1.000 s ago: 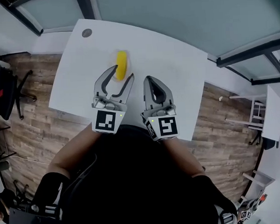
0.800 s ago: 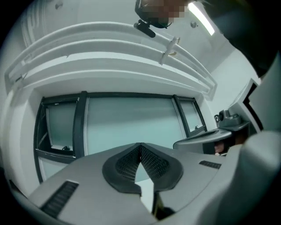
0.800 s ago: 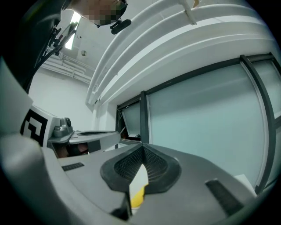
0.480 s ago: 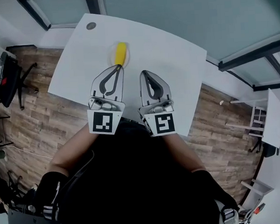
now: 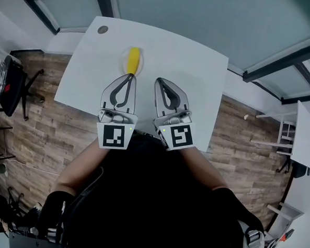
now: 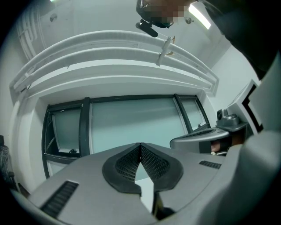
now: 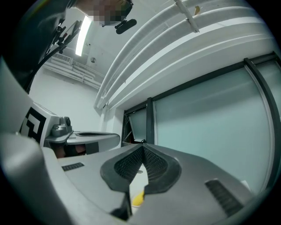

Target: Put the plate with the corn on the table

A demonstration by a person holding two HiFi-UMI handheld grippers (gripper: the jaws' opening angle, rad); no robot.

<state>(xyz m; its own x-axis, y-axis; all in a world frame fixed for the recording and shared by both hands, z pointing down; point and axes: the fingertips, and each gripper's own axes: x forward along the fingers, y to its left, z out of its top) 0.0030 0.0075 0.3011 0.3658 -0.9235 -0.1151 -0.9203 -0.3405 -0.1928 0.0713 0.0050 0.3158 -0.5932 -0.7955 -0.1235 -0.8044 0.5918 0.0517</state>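
Since one second ago the left gripper (image 5: 132, 75) has closed. Its jaws were then spread wide beside the corn, and now they are together with nothing between them. In the head view the yellow corn (image 5: 133, 60) lies a little farther from both grippers than before.

The corn lies on a pale round plate (image 5: 123, 59). The plate rests on the white desk (image 5: 193, 66), in its far left part, and no gripper holds it. The tips of the left gripper appear at the near edge of the plate. I cannot tell if they touch it.

The right gripper (image 5: 157, 80) is just beside the left one, to its right, and apart from the plate. Its jaws are also pressed together and empty. In the right gripper view the dark ribbed pads (image 7: 153, 165) meet at the tip. Below them, through a narrow gap, a small piece of the yellow corn (image 7: 137, 200) is visible. In the left gripper view the pads (image 6: 153, 163) meet in the same way, and only a strip of the white desk shows under them.

Both grippers point toward a glass wall (image 5: 190, 8) on the far side of the desk. A small dark round cap (image 5: 102, 29) sits in the far left corner of the desk. At the left, a black chair (image 5: 8, 85) stands on the wooden floor (image 5: 35, 128).
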